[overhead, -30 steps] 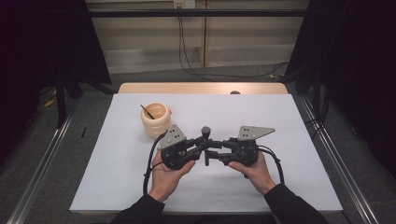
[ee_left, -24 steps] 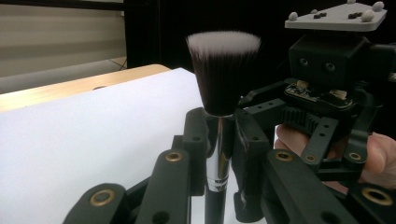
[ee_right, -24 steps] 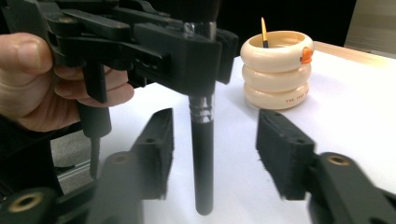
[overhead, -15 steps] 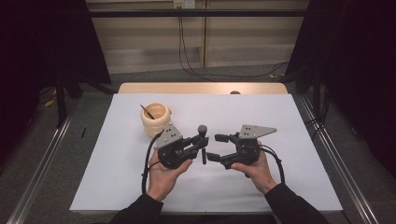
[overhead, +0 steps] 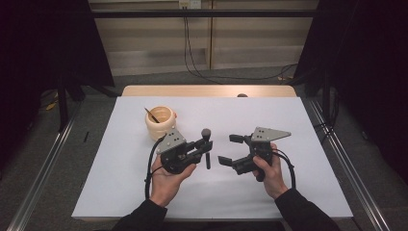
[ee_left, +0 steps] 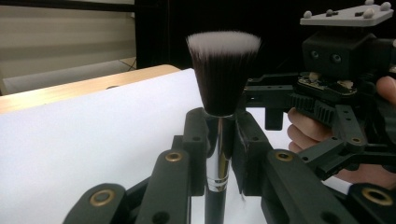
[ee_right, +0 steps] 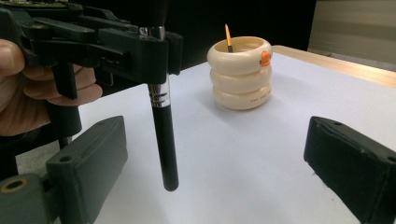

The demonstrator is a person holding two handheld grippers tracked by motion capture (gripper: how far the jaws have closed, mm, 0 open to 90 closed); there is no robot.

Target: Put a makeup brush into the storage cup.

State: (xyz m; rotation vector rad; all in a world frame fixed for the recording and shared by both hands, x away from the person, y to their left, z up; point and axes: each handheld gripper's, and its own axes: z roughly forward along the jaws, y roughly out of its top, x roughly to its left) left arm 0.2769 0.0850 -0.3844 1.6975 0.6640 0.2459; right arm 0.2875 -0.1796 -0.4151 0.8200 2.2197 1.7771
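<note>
- High view: my left gripper [overhead: 204,147] has its fingers clamped on the makeup brush [overhead: 207,147], bristles up, above the white counter [overhead: 288,192]. My right gripper [overhead: 230,149] sits just beside it, fingers just opened wide with nothing between them. A cream ringed holder [overhead: 160,122] stands behind.
- Left gripper view: the brush's metal ferrule [ee_left: 218,149] is pinched between my fingers [ee_left: 194,140], handle upright.
- Right gripper view: my fingers [ee_right: 93,154] stand wide apart; the brush handle hangs just clear of them.
</note>
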